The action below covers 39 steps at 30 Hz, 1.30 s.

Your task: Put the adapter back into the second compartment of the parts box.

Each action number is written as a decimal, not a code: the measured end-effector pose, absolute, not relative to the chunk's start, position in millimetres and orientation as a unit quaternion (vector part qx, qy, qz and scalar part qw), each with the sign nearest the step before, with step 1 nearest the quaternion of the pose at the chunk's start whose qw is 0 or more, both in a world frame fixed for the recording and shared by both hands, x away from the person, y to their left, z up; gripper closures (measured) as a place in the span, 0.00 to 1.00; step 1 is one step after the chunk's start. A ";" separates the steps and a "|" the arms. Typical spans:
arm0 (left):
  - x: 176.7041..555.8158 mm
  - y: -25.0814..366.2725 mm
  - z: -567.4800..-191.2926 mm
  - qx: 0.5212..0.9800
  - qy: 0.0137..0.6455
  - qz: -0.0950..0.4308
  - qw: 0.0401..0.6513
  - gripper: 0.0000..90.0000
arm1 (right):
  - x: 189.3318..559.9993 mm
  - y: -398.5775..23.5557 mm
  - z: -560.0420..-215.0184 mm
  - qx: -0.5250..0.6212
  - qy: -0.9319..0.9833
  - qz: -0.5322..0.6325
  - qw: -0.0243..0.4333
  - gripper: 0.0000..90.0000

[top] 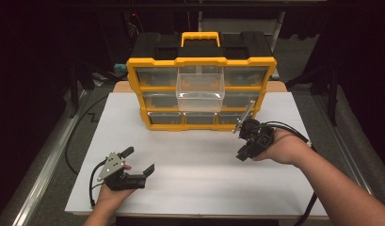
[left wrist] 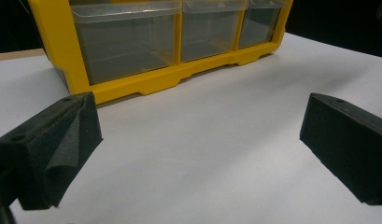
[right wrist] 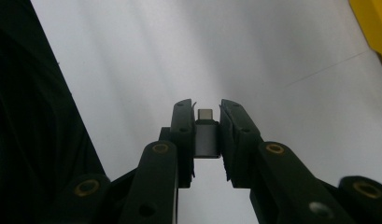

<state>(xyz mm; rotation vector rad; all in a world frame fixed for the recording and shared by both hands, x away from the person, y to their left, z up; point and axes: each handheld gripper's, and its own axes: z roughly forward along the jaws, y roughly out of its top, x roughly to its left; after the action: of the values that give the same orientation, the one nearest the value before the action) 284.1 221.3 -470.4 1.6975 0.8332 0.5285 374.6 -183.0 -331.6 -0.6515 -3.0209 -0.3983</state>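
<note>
A: Holding a small grey adapter (right wrist: 208, 135), the right gripper (right wrist: 207, 109) pinches it between both jaws above the white board (top: 199, 160), near the lower right corner of the yellow drawer box (top: 202, 89).

B: And the left gripper (top: 139, 161)?

A: Its jaws are wide apart with nothing between them. It is low over the board, well apart from the box, whose clear middle drawer (top: 200, 92) sticks out.

yellow organizer (top: 201, 61), white table (top: 190, 179), seemingly grey adapter (right wrist: 207, 138).
</note>
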 end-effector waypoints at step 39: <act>283.2 221.7 -469.6 0.723 0.345 0.221 0.556 0.00 | 381.0 -175.4 -247.1 -0.192 -0.973 -0.125 0.003 0.86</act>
<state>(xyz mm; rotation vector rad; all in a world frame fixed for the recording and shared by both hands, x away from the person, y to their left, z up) 283.2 221.7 -469.6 1.7075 0.8135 0.5208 381.0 -175.4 -247.1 -0.6030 -3.0513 -0.3928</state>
